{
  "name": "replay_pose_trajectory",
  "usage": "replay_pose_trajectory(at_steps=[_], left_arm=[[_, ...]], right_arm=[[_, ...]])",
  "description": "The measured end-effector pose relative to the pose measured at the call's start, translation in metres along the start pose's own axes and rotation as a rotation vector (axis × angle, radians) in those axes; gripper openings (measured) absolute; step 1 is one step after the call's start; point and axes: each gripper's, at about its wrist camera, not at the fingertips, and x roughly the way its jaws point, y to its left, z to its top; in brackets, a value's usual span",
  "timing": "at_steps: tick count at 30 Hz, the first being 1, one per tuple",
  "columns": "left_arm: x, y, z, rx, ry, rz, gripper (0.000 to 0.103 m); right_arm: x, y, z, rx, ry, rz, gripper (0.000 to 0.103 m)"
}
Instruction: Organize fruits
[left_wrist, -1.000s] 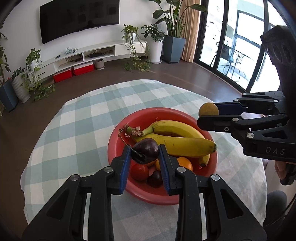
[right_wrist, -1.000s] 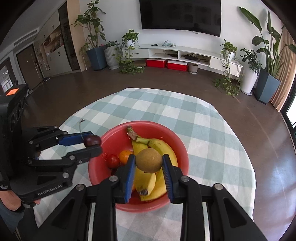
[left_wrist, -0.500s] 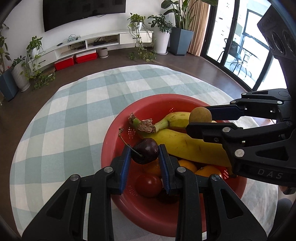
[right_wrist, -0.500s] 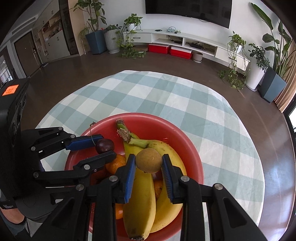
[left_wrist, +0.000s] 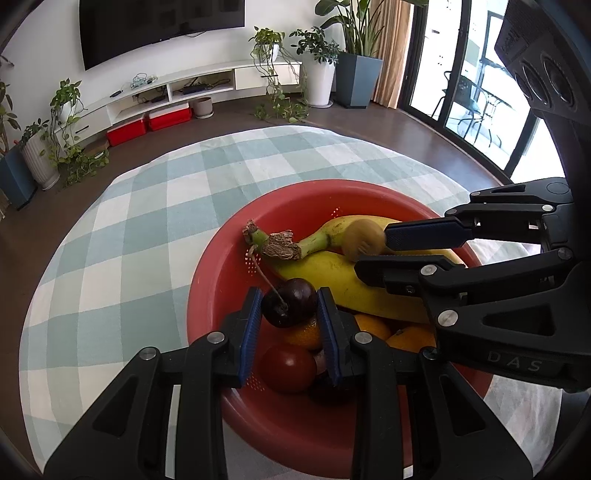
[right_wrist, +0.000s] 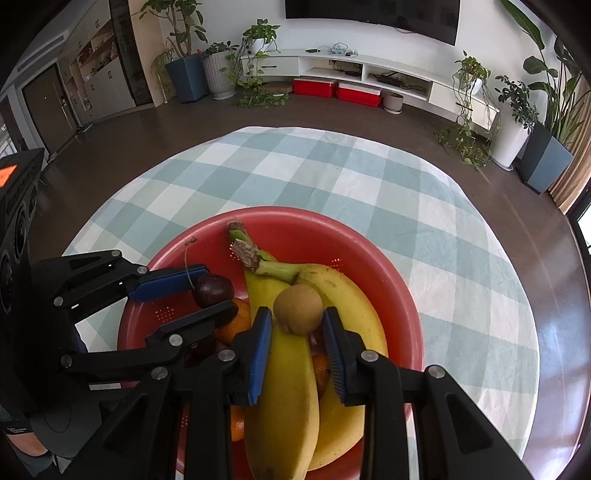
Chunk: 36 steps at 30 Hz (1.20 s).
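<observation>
A red bowl (left_wrist: 221, 266) (right_wrist: 369, 240) on the checked tablecloth holds two bananas (left_wrist: 332, 273) (right_wrist: 288, 387), oranges (left_wrist: 369, 326) (right_wrist: 240, 321) and a red tomato (left_wrist: 288, 367). My left gripper (left_wrist: 290, 306) (right_wrist: 214, 291) is shut on a dark cherry (left_wrist: 295, 301) (right_wrist: 213, 290) with a long stem, low over the bowl's left side, above the oranges and tomato. My right gripper (right_wrist: 297, 317) (left_wrist: 373, 247) is shut on a small round brown fruit (right_wrist: 298, 309) (left_wrist: 360, 238), just above the bananas.
The round table with its green and white checked cloth (left_wrist: 129, 240) (right_wrist: 332, 170) reaches beyond the bowl on the far side. Past it are dark floor, a white TV shelf (right_wrist: 369, 70) and potted plants. The two grippers hang close side by side over the bowl.
Both grippers have come down and forward over the bowl, each still holding its fruit. The bowl now fills much more of both views. In the last half second little has shifted.
</observation>
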Motion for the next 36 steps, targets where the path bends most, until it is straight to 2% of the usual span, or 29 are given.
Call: replay_pose_trajectory(at_steps=[4,7,11,13,15,19,20,25,27,29,30,31,33,36], left_arm=[[-0.003,-0.002,0.0,0.004,-0.01,-0.001,0.045],[-0.01,-0.007,0.0,0.005,-0.033,0.014,0.068],[-0.022,-0.011,-0.001,-0.004,-0.051,0.029,0.081],[-0.031,-0.013,-0.002,-0.009,-0.065,0.036,0.083],[-0.041,-0.015,-0.003,-0.014,-0.082,0.051,0.085],[-0.071,-0.02,-0.009,-0.016,-0.142,0.116,0.102],[-0.08,-0.022,-0.01,-0.017,-0.16,0.137,0.103],[-0.141,-0.038,-0.019,-0.003,-0.307,0.254,0.103],[-0.173,-0.047,-0.024,-0.021,-0.385,0.336,0.103],[-0.204,-0.059,-0.032,-0.044,-0.449,0.455,0.103],[-0.221,-0.067,-0.036,-0.044,-0.491,0.508,0.103],[-0.237,-0.074,-0.04,-0.036,-0.537,0.53,0.103],[-0.266,-0.085,-0.047,-0.025,-0.593,0.496,0.103],[-0.296,-0.092,-0.051,-0.069,-0.575,0.425,0.103]], right_arm=[[-0.005,0.0,-0.003,0.006,-0.01,-0.004,0.033],[-0.011,0.004,-0.006,-0.01,-0.019,-0.021,0.033],[-0.028,0.005,-0.013,-0.005,-0.052,-0.032,0.036],[-0.038,0.005,-0.016,-0.002,-0.076,-0.045,0.04],[-0.05,0.005,-0.02,0.009,-0.104,-0.053,0.05],[-0.08,0.006,-0.029,0.036,-0.177,-0.063,0.065],[-0.089,0.007,-0.032,0.042,-0.203,-0.068,0.068],[-0.148,0.02,-0.048,0.06,-0.394,-0.071,0.083],[-0.179,0.031,-0.057,0.054,-0.522,-0.107,0.094],[-0.213,0.042,-0.07,0.049,-0.678,-0.131,0.103],[-0.229,0.048,-0.075,0.042,-0.746,-0.139,0.103],[-0.245,0.055,-0.081,0.028,-0.805,-0.156,0.103],[-0.273,0.068,-0.09,0.002,-0.895,-0.189,0.103],[-0.311,0.077,-0.102,0.025,-1.002,-0.178,0.103]])
